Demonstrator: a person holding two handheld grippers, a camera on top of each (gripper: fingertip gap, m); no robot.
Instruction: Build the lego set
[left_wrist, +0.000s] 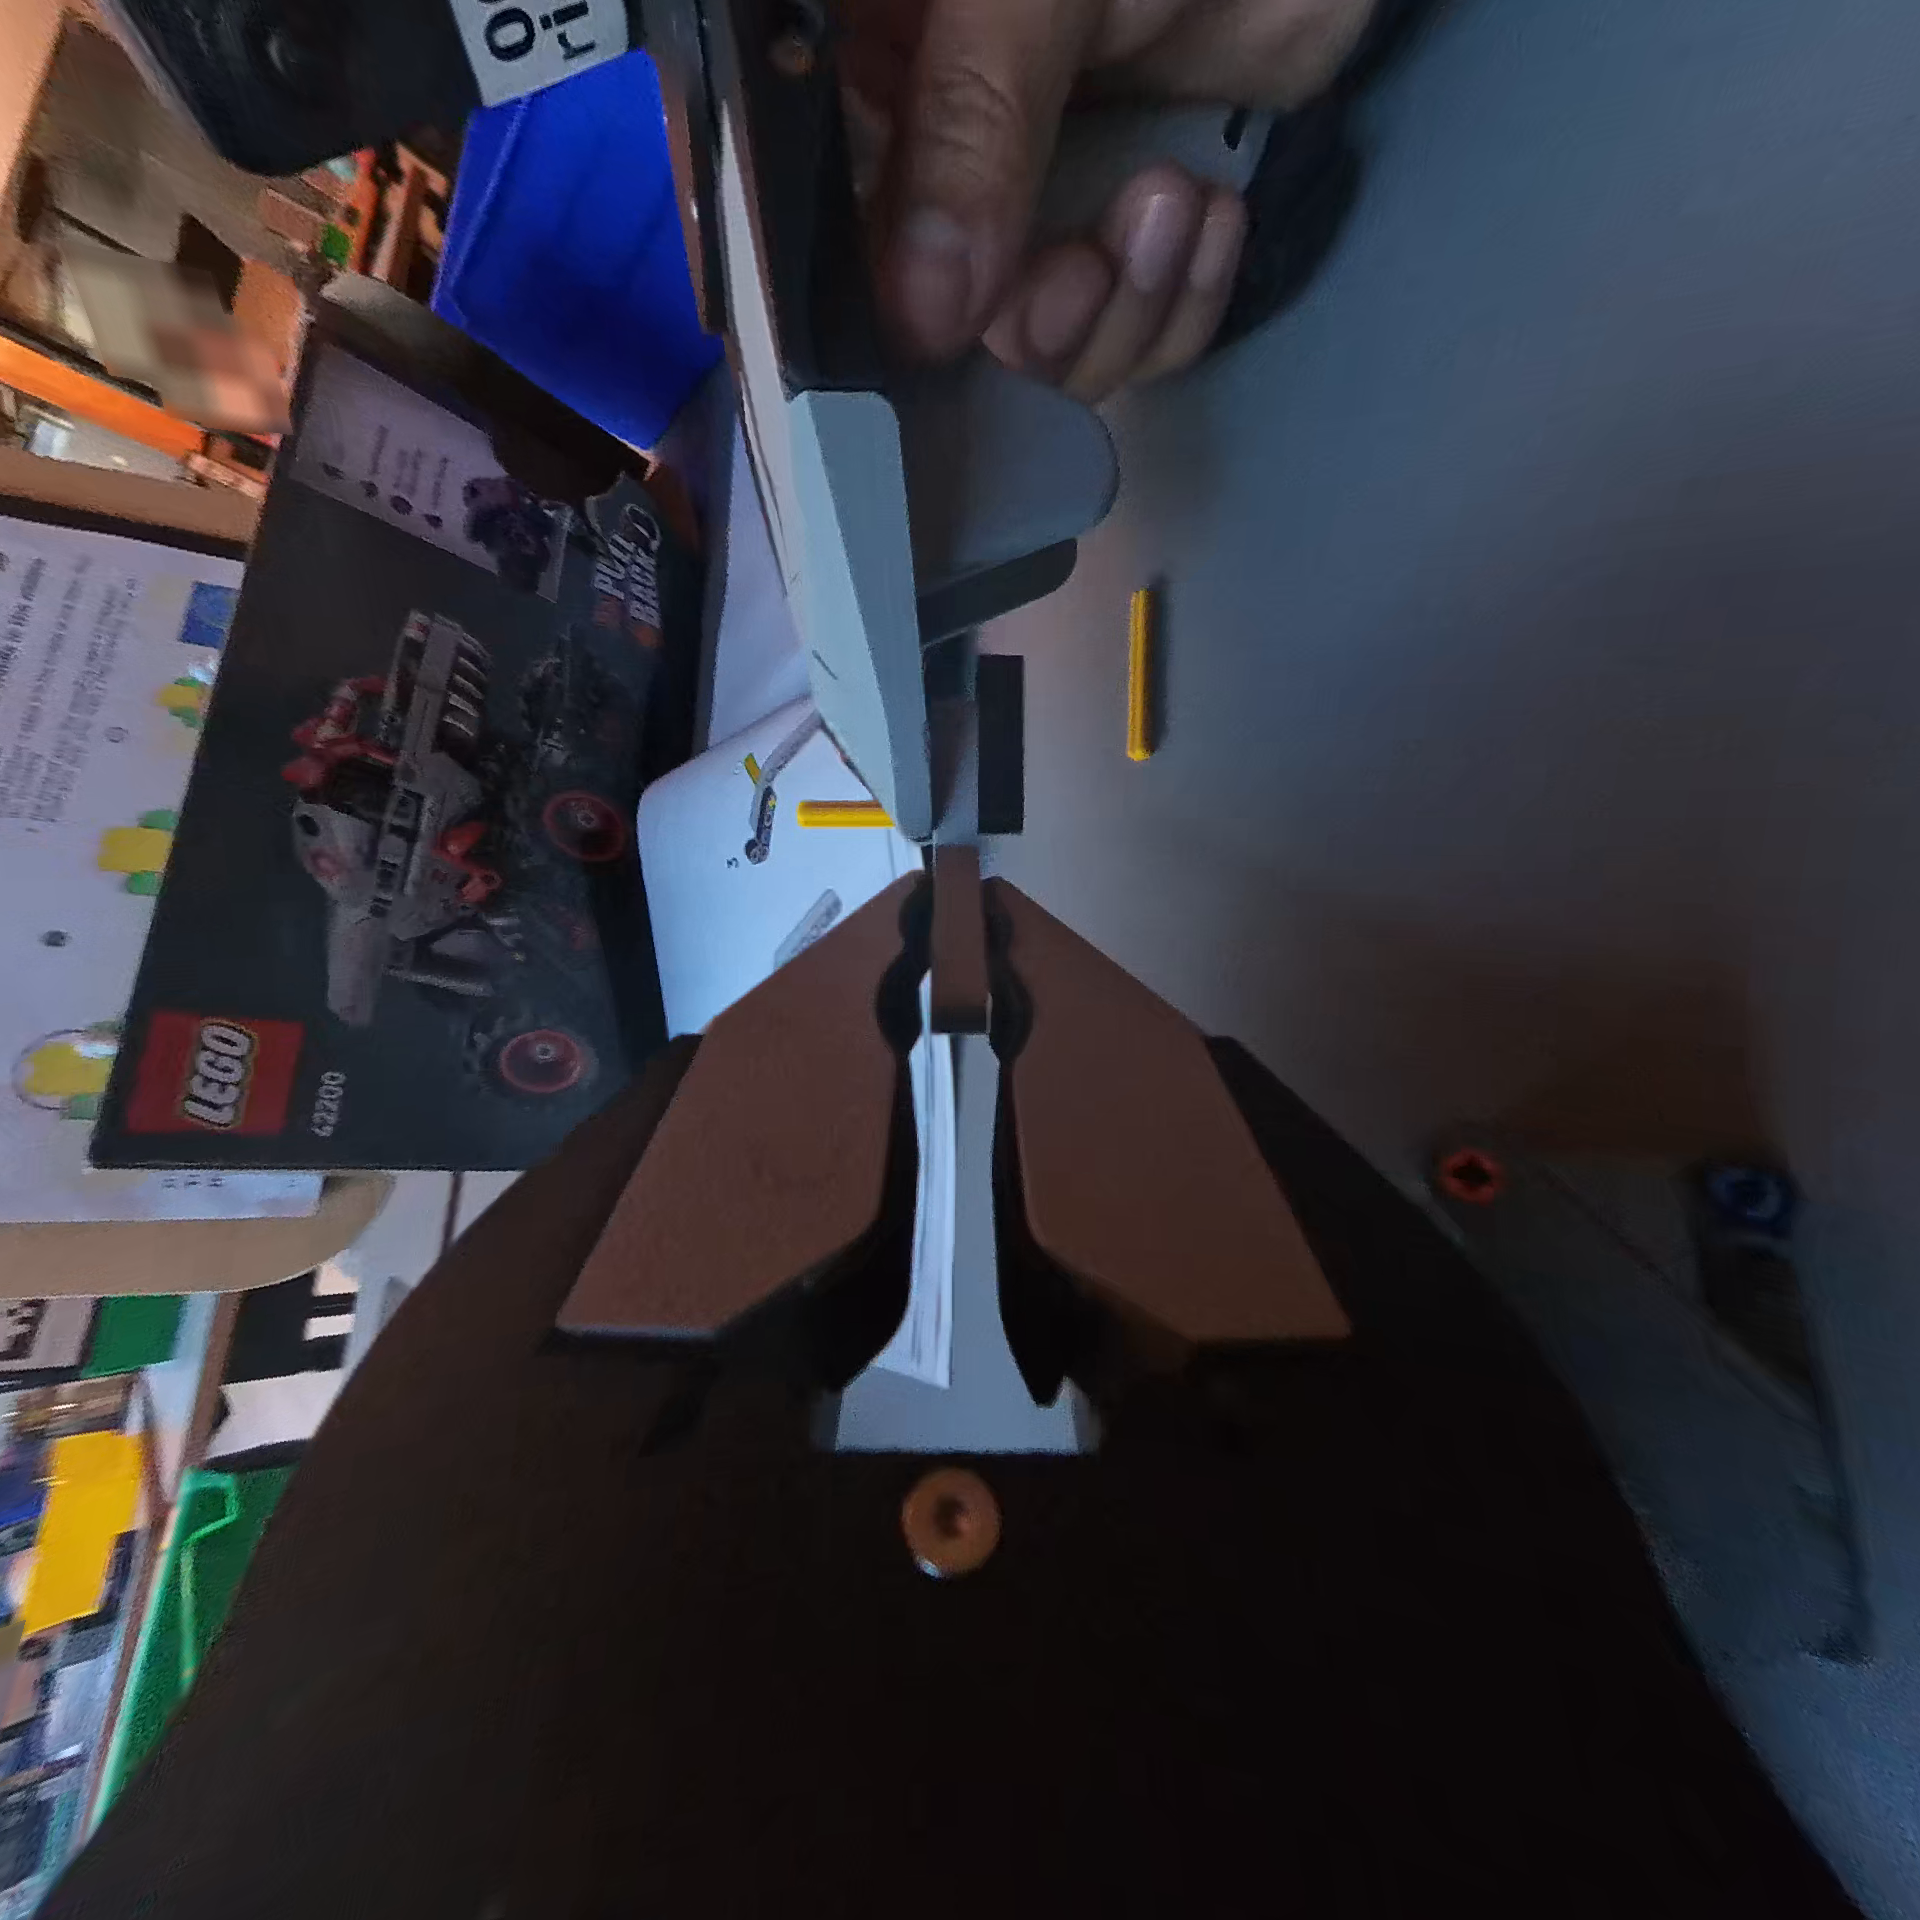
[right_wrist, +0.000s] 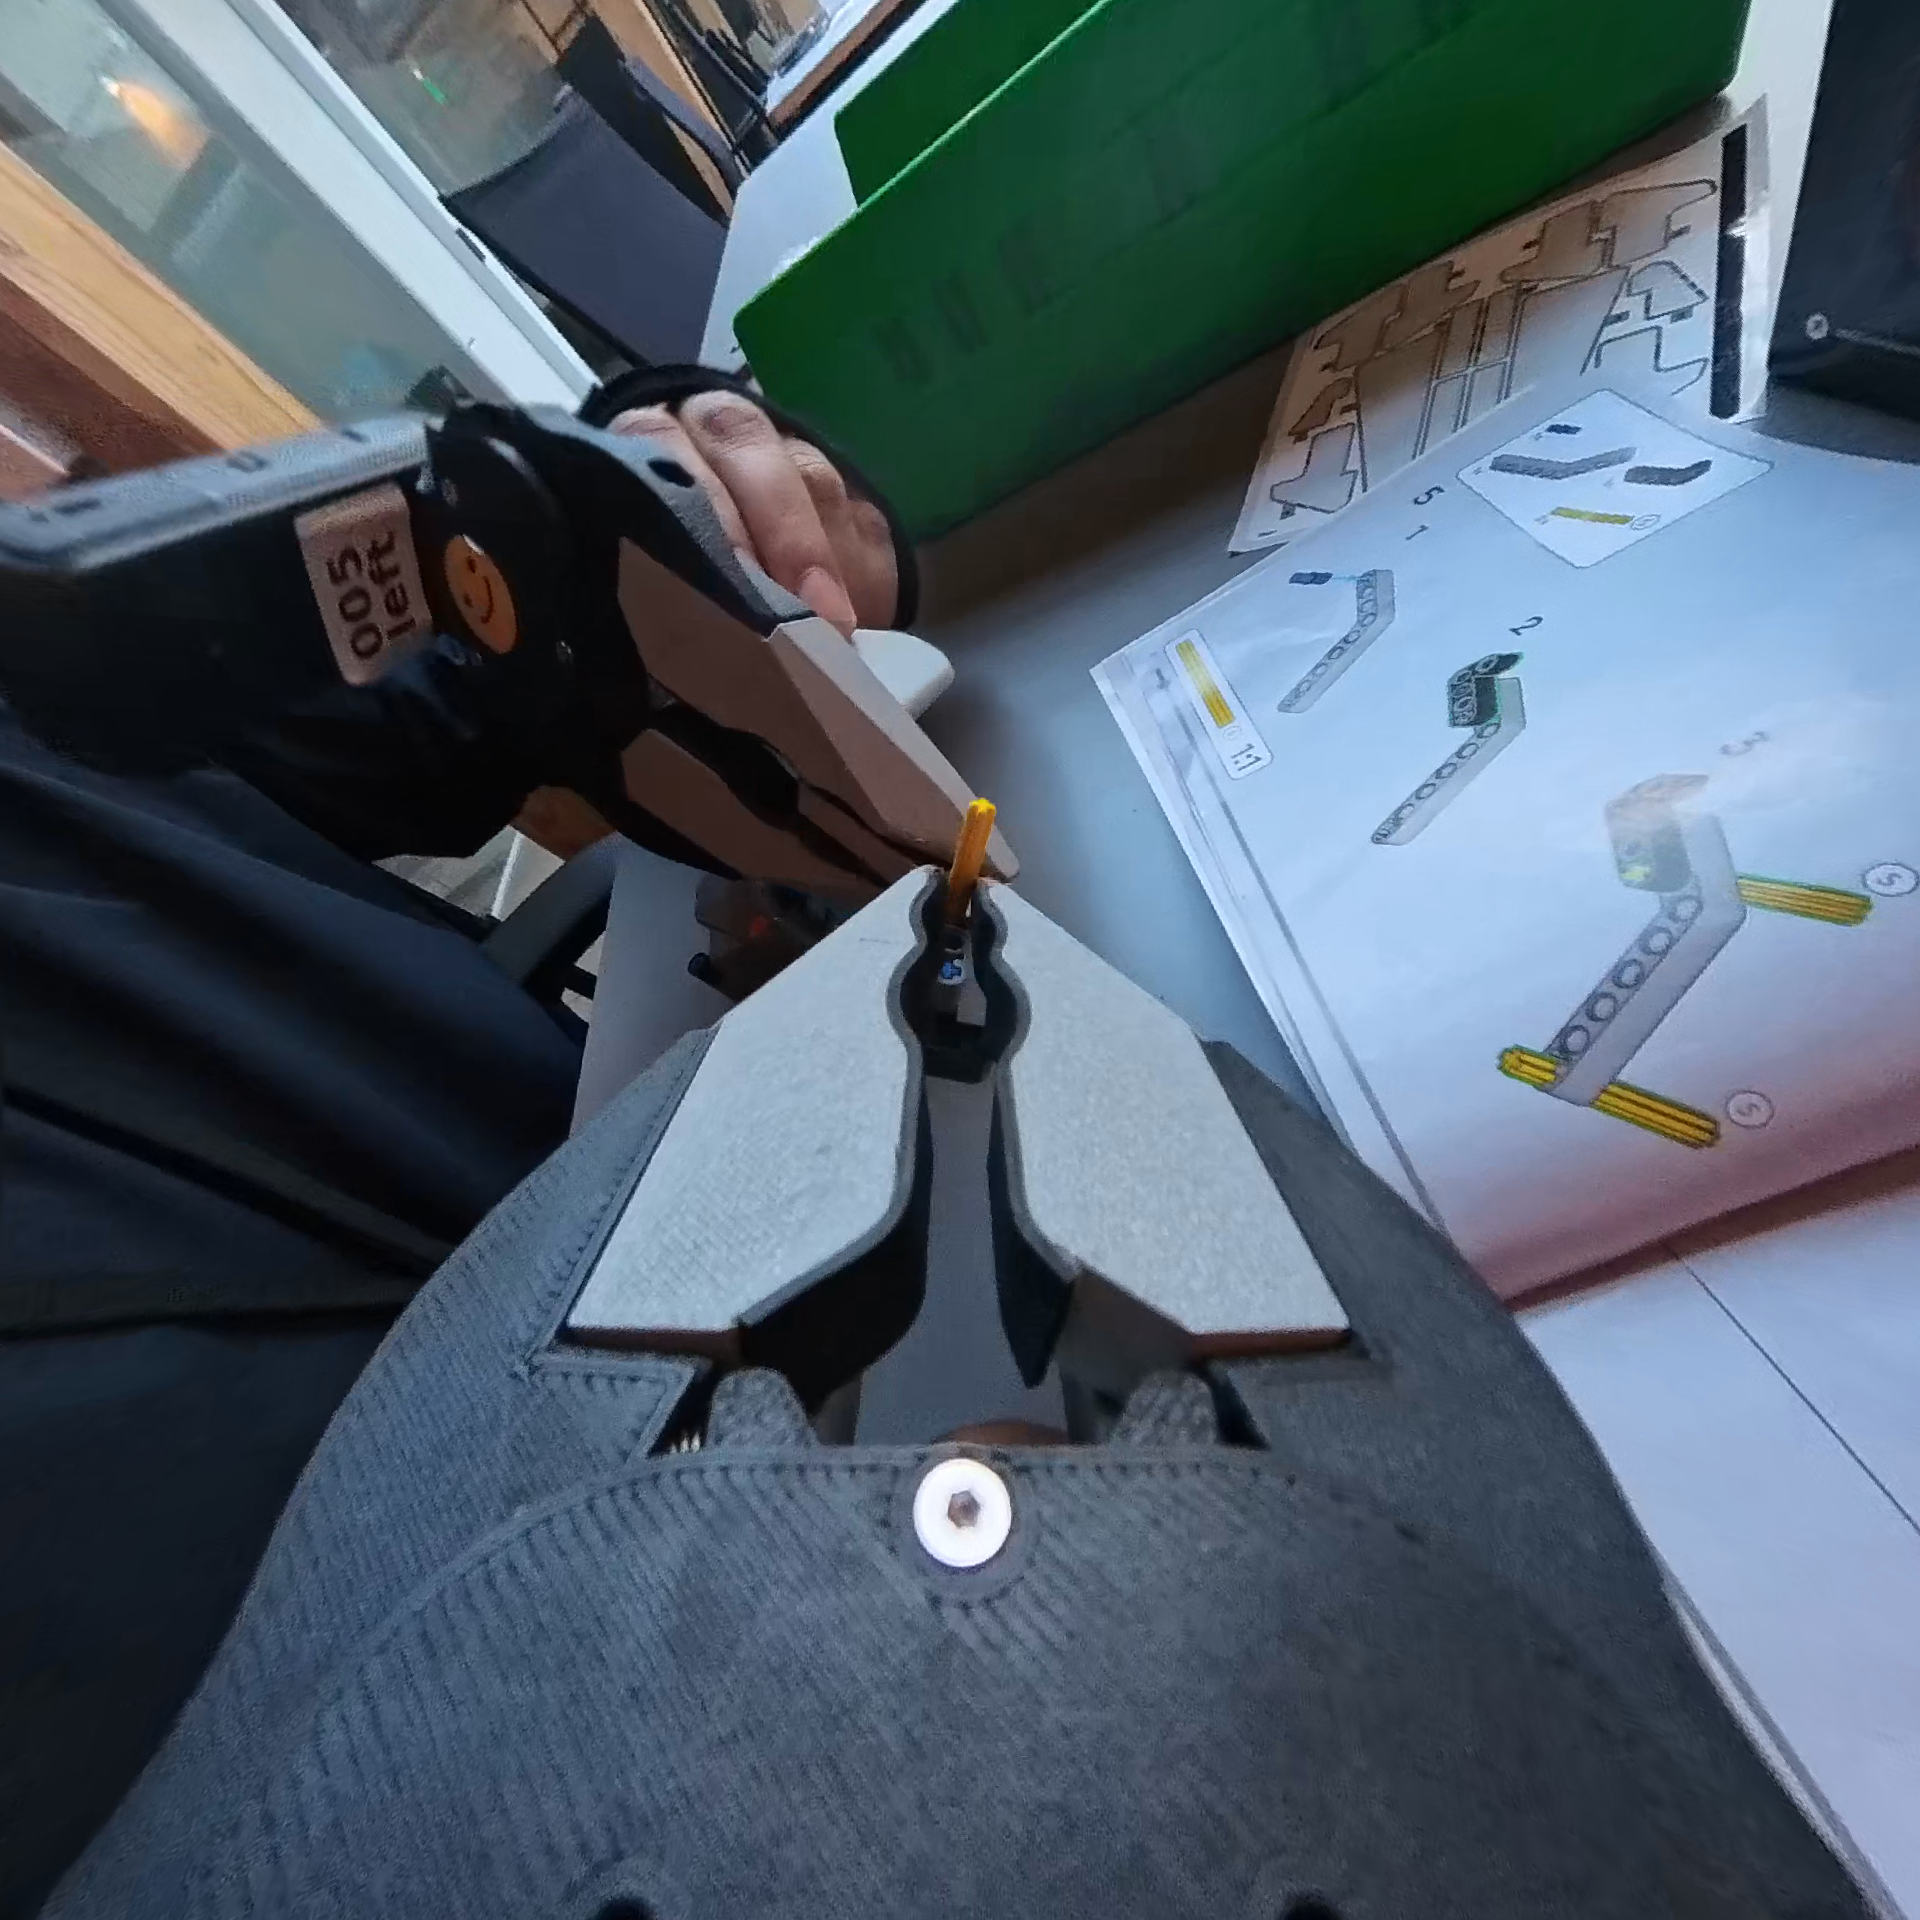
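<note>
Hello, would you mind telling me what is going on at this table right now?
A person is building a Lego set with two handheld grippers. The left gripper is shut on a grey beam; the right gripper is shut on a yellow axle. Their tips meet above the open instruction booklet. Another yellow axle lies on the table.

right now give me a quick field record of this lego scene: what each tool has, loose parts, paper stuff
left tool: shut on a grey beam
right tool: shut on a yellow rod, tip to tip with the left tool
loose parts: another yellow rod, red piece and blue piece on the grey table
paper: open instruction booklet; lego box behind it
bins: green bin
</note>
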